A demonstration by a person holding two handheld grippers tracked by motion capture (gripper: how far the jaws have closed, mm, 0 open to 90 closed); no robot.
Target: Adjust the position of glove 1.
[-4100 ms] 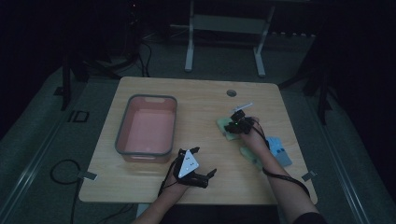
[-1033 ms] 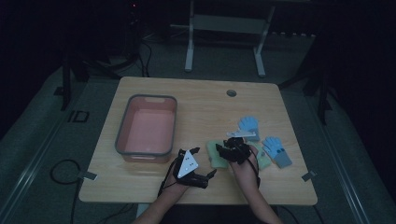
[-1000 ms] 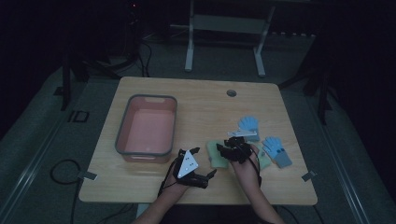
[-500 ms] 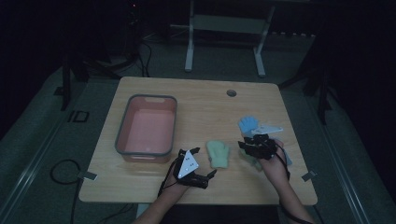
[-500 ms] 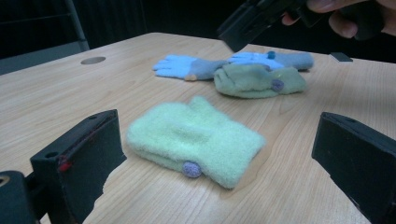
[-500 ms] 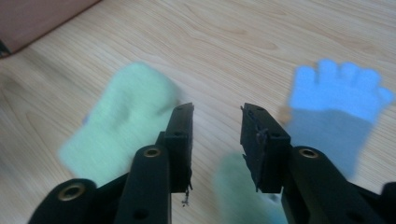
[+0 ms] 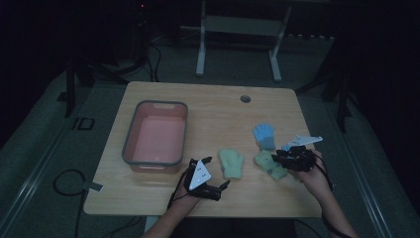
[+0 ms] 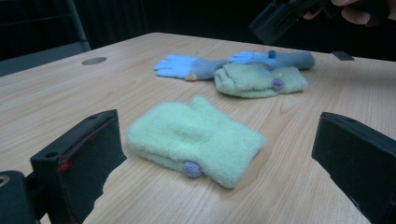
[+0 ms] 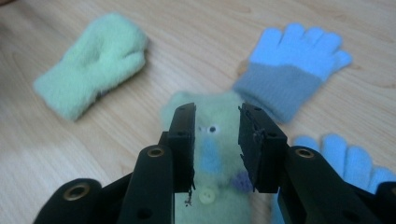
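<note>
High view: the room is dim, and the right gripper (image 7: 286,159) with the person's hand covers part of the decorated green mitten (image 7: 267,164), so the fingers' gap is hard to judge here. The mitten lies on the desk (image 7: 218,111) just below a blue glove (image 7: 264,136). The left gripper (image 7: 210,174) rests near the desk's front edge, with a plain green mitten (image 7: 232,163) just beside it to the right. A pink tub (image 7: 156,137) stands well apart to the left.

Left gripper view: the two fingers (image 8: 79,158) stand wide apart and hold nothing. The plain green mitten (image 8: 196,140) lies flat on the desk between and just beyond them, not touched. Farther off, the decorated mitten (image 8: 259,79) lies among blue gloves (image 8: 187,67); the right gripper (image 8: 285,16) is cut off at the top edge.

Right gripper view: the fingers (image 9: 184,140) are parted by a narrow gap, over the decorated mitten (image 9: 210,140), which is blurred. Whether they touch it cannot be told. The plain mitten (image 9: 93,63) lies upper left, a blue glove (image 9: 294,65) upper right, and another (image 9: 345,161) is cut off at right.
</note>
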